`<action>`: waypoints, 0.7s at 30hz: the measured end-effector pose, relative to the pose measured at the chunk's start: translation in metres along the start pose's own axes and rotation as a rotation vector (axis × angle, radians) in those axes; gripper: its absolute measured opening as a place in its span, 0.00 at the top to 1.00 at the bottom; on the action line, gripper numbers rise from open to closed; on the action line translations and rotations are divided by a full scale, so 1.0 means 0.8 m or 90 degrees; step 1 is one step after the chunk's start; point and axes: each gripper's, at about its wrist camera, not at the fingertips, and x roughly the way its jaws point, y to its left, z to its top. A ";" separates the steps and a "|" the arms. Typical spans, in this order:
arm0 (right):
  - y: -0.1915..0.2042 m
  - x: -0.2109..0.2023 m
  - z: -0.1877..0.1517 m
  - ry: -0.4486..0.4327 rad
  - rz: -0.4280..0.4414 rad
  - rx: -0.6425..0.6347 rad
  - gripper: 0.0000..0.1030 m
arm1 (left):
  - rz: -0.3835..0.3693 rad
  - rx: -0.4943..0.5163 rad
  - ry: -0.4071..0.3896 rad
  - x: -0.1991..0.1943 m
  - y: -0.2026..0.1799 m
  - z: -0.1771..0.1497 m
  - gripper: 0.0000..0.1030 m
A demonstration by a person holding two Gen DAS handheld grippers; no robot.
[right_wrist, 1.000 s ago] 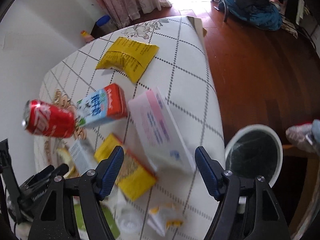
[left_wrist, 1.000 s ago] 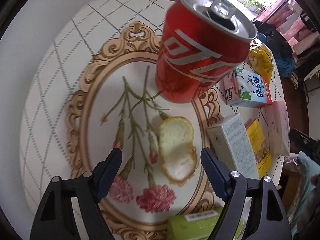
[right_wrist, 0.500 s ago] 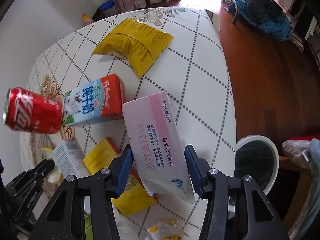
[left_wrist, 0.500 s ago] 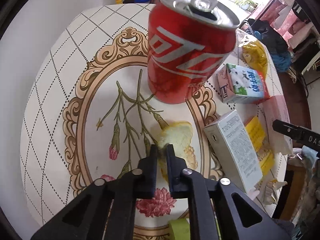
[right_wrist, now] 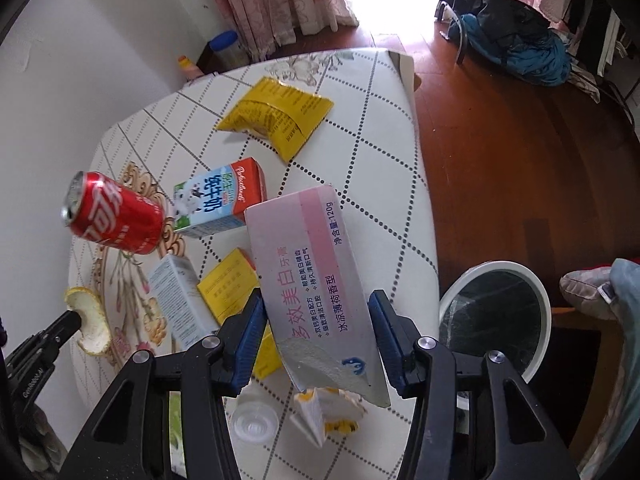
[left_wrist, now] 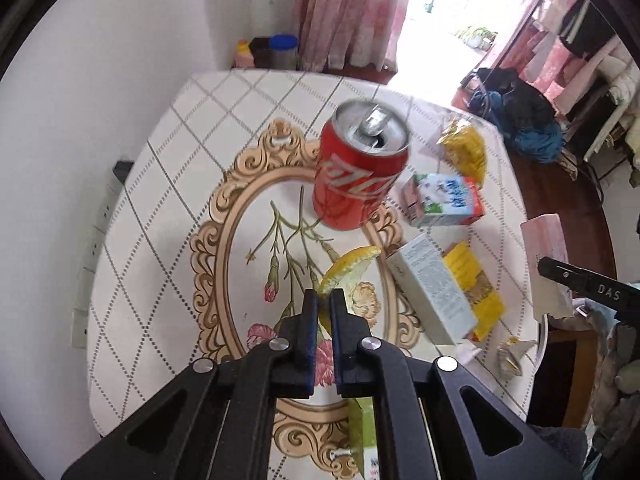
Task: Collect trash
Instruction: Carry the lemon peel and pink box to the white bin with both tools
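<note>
Tablecloth [left_wrist: 160, 208]: white, grey dotted diamond grid, tan scrollwork oval framing pink carnations on green stems. Can [left_wrist: 360, 178], centre: red with white script, silver top. Peel [left_wrist: 348, 270]: yellow rind, pale inside. Carton [right_wrist: 222, 200], centre left: blue, white and green front, red end. Box [right_wrist: 316, 280], centre: pink and grey. Packet [right_wrist: 276, 114], upper centre: yellow with black print. Bin [right_wrist: 542, 300], lower right: white rim, dark inside.

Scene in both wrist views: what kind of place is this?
Most likely a lived-in home. A table under a floral cloth stands by pink curtains, on a wooden floor with clothes heaped on it. A bin waits beside the table.
</note>
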 end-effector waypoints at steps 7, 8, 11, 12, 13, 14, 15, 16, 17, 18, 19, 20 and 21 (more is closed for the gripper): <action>-0.021 -0.060 -0.017 -0.055 0.018 0.024 0.48 | -0.016 0.038 -0.058 -0.057 -0.047 0.017 0.97; -0.025 -0.067 -0.020 -0.063 0.020 0.030 0.48 | -0.024 0.043 -0.065 -0.066 -0.057 0.019 0.97; -0.050 -0.098 -0.031 -0.092 0.025 0.053 0.48 | -0.052 0.065 -0.083 -0.088 -0.094 0.021 0.97; -0.057 -0.103 -0.034 -0.098 0.025 0.059 0.48 | -0.063 0.075 -0.087 -0.093 -0.109 0.021 0.97; -0.071 -0.113 -0.040 -0.107 0.023 0.070 0.48 | -0.073 0.084 -0.090 -0.096 -0.126 0.021 0.97; -0.083 -0.120 -0.044 -0.112 0.022 0.080 0.48 | -0.084 0.099 -0.090 -0.098 -0.147 0.021 0.97; -0.097 -0.127 -0.050 -0.117 0.018 0.091 0.48 | -0.093 0.108 -0.091 -0.097 -0.162 0.021 0.97; -0.114 -0.135 -0.057 -0.123 0.007 0.103 0.48 | -0.106 0.121 -0.089 -0.096 -0.183 0.019 0.97; -0.128 -0.140 -0.062 -0.129 -0.003 0.113 0.48 | -0.117 0.134 -0.085 -0.094 -0.203 0.018 0.97; -0.149 -0.147 -0.072 -0.137 -0.024 0.125 0.48 | -0.125 0.144 -0.080 -0.089 -0.218 0.016 0.97; -0.162 -0.150 -0.078 -0.139 -0.039 0.132 0.48 | -0.135 0.155 -0.073 -0.081 -0.237 0.013 0.97; -0.177 -0.151 -0.086 -0.141 -0.052 0.142 0.48 | -0.145 0.165 -0.064 -0.075 -0.256 0.010 0.97; -0.201 -0.150 -0.096 -0.138 -0.064 0.160 0.48 | -0.156 0.178 -0.052 -0.065 -0.278 0.006 0.97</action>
